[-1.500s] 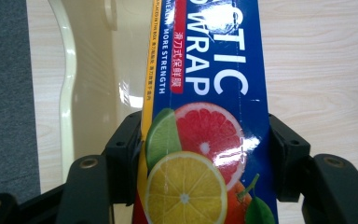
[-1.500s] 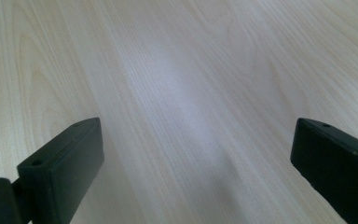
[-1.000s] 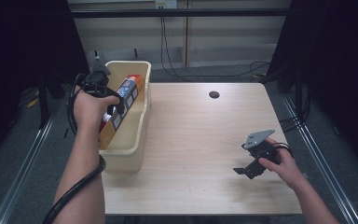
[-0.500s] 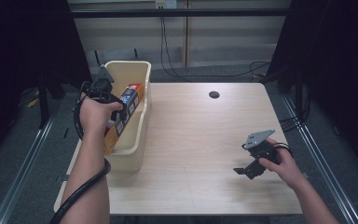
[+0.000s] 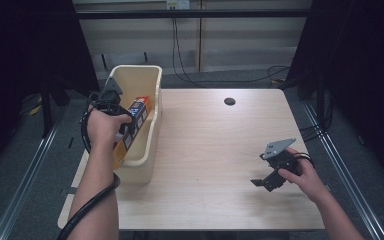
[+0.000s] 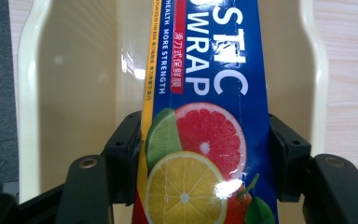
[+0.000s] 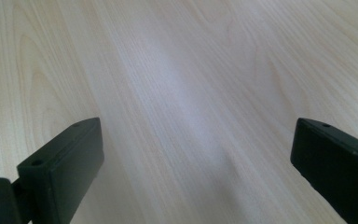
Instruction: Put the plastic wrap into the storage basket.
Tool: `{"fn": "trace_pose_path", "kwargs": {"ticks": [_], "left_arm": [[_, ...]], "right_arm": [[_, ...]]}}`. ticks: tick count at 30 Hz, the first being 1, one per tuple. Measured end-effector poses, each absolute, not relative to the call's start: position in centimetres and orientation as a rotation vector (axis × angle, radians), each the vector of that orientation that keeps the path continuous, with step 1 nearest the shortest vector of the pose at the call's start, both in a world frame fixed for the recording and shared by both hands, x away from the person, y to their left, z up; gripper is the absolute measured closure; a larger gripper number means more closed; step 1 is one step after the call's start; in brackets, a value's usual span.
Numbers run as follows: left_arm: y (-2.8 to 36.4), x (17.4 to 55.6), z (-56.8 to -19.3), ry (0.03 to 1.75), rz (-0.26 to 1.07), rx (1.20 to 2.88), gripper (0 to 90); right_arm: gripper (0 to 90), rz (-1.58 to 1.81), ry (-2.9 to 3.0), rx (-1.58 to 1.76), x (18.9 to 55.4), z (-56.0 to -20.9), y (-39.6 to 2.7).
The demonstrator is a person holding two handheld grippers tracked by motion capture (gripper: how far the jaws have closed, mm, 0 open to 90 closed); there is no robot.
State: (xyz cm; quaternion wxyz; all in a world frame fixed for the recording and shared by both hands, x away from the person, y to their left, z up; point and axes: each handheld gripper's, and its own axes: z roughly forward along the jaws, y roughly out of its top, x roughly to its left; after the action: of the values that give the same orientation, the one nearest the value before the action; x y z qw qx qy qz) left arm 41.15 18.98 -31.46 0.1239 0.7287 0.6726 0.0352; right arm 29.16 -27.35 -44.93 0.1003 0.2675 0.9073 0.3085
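Gripping plastic wrap box (image 6: 205, 140), left tool (image 6: 205, 158) inside bin (image 6: 56, 93).

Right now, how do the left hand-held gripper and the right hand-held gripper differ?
The left hand-held gripper is shut on the plastic wrap box; the right hand-held gripper stands open with nothing between its jaws. The left is over the cream bin at the table's left edge; the right is low over the bare wooden table at the right. Both have black jaws and are held by a hand.

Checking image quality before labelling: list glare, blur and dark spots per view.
High view: sides black, table evenly lit. Left gripper view: glare spot on the wrap box, bin sheen, print sharp. Right gripper view: soft wood grain, jaws blurred.
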Motion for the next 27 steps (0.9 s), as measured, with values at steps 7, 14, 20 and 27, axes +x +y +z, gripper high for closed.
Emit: {"fn": "trace_pose_path", "kwargs": {"ticks": [7, 14, 20, 27], "left_arm": [[19.2, 41.2, -32.2, 1.981, 0.06, 2.116, 40.0], [19.1, 41.3, -32.2, 2.002, 0.054, 2.116, 39.7], [18.7, 41.4, -32.4, 2.02, 0.06, 2.134, 39.1], [18.5, 41.5, -30.6, 1.956, 0.141, 2.085, 34.0]], "right_arm": [[2.6, 0.917, 2.694, 0.782, 29.2, -45.0, -27.3], [2.6, 0.918, 2.695, 0.781, 29.2, -45.0, -27.2], [2.5, 0.916, 2.693, 0.782, 29.2, -45.1, -27.2], [2.5, 0.907, 2.689, 0.794, 29.2, -45.1, -27.3]]}}
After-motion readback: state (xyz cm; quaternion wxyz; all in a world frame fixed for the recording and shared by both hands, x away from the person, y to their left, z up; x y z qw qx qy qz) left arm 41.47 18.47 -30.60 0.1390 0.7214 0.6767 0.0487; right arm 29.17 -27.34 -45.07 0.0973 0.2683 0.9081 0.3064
